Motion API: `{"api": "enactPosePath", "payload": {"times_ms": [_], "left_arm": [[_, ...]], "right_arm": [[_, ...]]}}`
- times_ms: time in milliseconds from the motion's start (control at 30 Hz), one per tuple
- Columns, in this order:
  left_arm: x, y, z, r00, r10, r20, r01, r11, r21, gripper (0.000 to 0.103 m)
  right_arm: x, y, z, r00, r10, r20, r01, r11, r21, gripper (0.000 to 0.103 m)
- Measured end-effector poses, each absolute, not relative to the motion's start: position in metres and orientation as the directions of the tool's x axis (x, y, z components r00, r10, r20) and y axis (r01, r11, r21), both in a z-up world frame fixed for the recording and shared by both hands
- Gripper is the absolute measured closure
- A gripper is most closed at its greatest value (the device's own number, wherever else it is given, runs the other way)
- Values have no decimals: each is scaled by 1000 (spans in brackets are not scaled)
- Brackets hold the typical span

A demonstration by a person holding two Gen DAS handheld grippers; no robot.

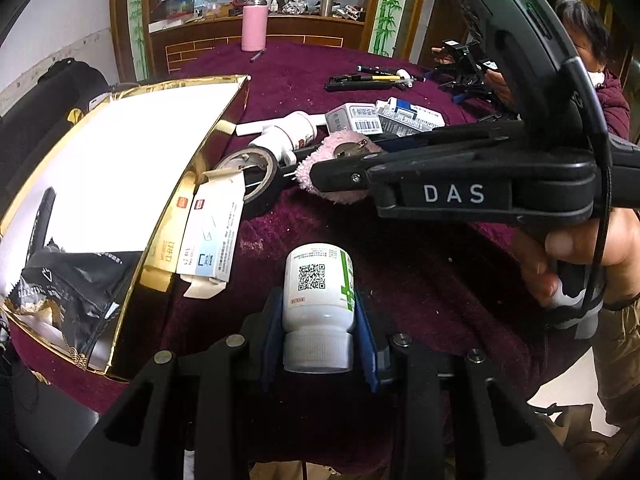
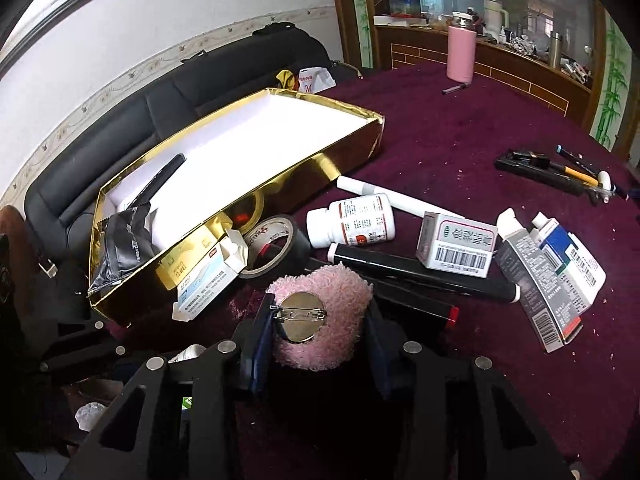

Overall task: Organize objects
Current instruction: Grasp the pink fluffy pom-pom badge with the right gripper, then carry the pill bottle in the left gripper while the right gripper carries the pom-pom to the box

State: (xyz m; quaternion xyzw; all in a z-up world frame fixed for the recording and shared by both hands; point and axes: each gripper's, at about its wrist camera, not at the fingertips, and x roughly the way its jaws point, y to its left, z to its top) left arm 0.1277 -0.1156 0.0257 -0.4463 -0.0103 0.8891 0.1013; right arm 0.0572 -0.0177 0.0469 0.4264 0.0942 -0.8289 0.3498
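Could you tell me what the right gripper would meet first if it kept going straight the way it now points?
Judging from its own wrist view, the right gripper, shut on the pink fluffy brooch, points toward the black tape roll, with the gold box just behind. The tape probably comes first, though the depth is unclear.

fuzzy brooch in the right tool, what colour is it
Pink fuzzy brooch with a silver metal pin back, clearest in the right wrist view.

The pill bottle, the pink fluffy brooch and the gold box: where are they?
pill bottle point(image 1: 318, 280): left wrist view, on its label.
pink fluffy brooch point(image 2: 344, 280): right wrist view, on its fluff.
gold box point(image 2: 280, 188): right wrist view, on its side wall.
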Motion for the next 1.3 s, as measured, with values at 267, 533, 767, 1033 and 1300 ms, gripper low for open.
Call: {"api": "enactPosePath", "payload": {"times_ms": [267, 533, 767, 1033, 1300], "left_arm": [[129, -111, 29, -587, 182, -789, -186, -979, -88, 70], [132, -110, 45, -619, 175, -765, -192, -979, -69, 70], [137, -115, 69, -673, 143, -726, -169, -985, -37, 70], [137, -129, 85, -716, 94, -692, -121, -993, -11, 70], [138, -140, 87, -724, 56, -687, -79, -997, 1, 70]], "right_arm": [[62, -15, 53, -404, -508, -761, 659, -738, 143, 59], [64, -12, 61, -417, -523, -743, 662, -735, 147, 59], [62, -7, 67, -434, -526, -731, 651, -744, 149, 59], [59, -4, 66, -443, -520, -730, 641, -753, 148, 59], [64, -9, 73, -453, -521, -723, 656, -744, 126, 59]]}}
